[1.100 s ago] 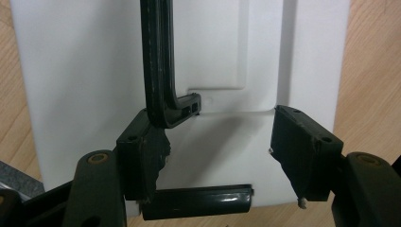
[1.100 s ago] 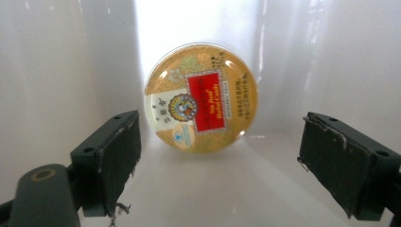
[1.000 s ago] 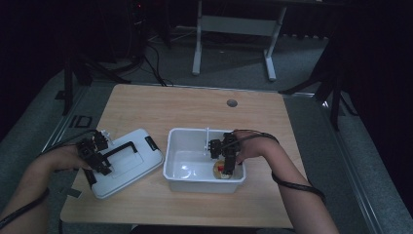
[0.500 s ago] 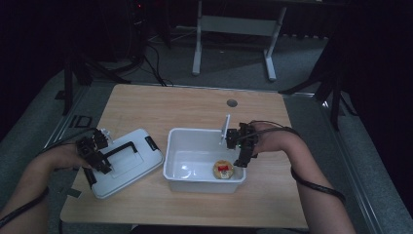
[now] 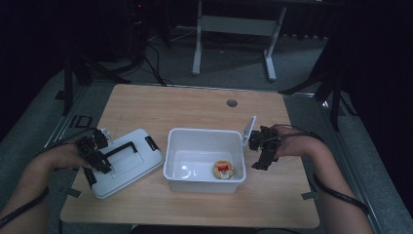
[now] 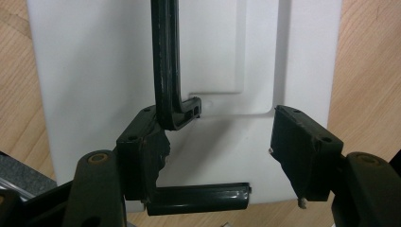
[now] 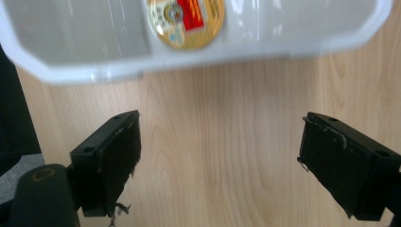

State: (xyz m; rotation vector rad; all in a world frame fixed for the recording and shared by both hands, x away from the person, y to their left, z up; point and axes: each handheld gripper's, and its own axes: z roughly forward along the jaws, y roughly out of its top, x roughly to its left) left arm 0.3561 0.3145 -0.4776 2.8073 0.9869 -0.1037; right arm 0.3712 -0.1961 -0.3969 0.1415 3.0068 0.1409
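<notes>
The tub [image 5: 204, 161] stands open near the middle of the tabletop [image 5: 195, 105], toward its near edge. Inside it, in the near right corner of its floor, lies a round yellow pack [image 5: 223, 169] with a red label; in the right gripper view the pack [image 7: 185, 19] shows through the tub's rim [image 7: 142, 59] at the top.

Just beside the tub's right wall, outside it, hangs the right gripper [image 5: 263, 157], over bare wood. Its jaws stand wide apart with nothing between them, only the wood grain below. A white flap [image 5: 249, 128] stands tilted at the tub's far right corner, close to this gripper.

Left of the tub, touching or almost touching its left wall, the white lid [image 5: 124, 161] lies flat by the tabletop's near left corner, with a black handle [image 5: 119, 146] across its top. The left gripper [image 5: 95, 158] sits over the lid's left end. In the left gripper view its jaws are apart, part open; the handle's bent end [image 6: 177, 113] lies against the left jaw, the right jaw is clear of it, and the lid [image 6: 227, 71] spreads below.
</notes>
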